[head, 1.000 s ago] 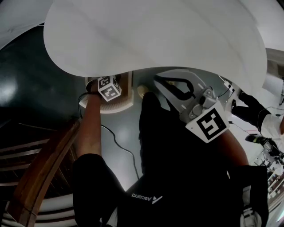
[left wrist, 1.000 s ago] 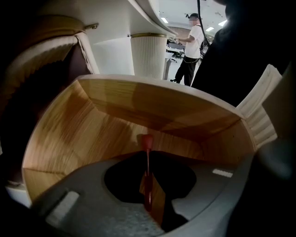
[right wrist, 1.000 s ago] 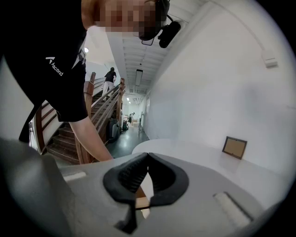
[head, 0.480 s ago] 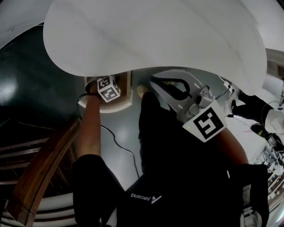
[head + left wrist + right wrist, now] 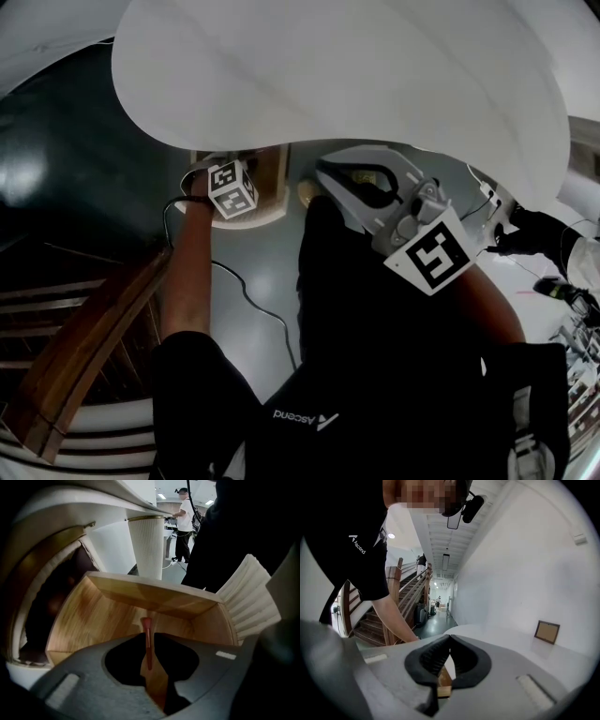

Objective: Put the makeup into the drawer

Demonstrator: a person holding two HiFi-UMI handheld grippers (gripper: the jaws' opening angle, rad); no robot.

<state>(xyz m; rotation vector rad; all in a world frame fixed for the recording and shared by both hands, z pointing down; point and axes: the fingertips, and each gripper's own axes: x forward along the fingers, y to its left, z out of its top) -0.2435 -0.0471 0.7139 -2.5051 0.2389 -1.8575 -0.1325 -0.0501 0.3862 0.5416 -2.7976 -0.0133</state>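
White curvy tabletop (image 5: pixel 328 75) with a wooden drawer (image 5: pixel 93 616) pulled out under its edge, that's basically the whole setup. Closest in, the left gripper (image 5: pixel 148 636) points steeply down into the drawer with its jaws closing. A slim reddish makeup stick (image 5: pixel 147 625) shows in the gap and pokes out just past the tips. To me it looks laid on the drawer floor rather than pinched, so I'd call this the tail end of the drop-off. Next move is probably lifting straight clear without snagging the stick, then pushing the drawer shut. Off to the side the right gripper (image 5: pixel 450 638) hangs with its tips together, gripping nothing I can see. Past the drawer's far wall there's a fluted pedestal (image 5: pixel 147 545). Versus a second ago in the head view, barely anything differs: the left marker cube (image 5: pixel 232 188) sits over the same drawer corner.
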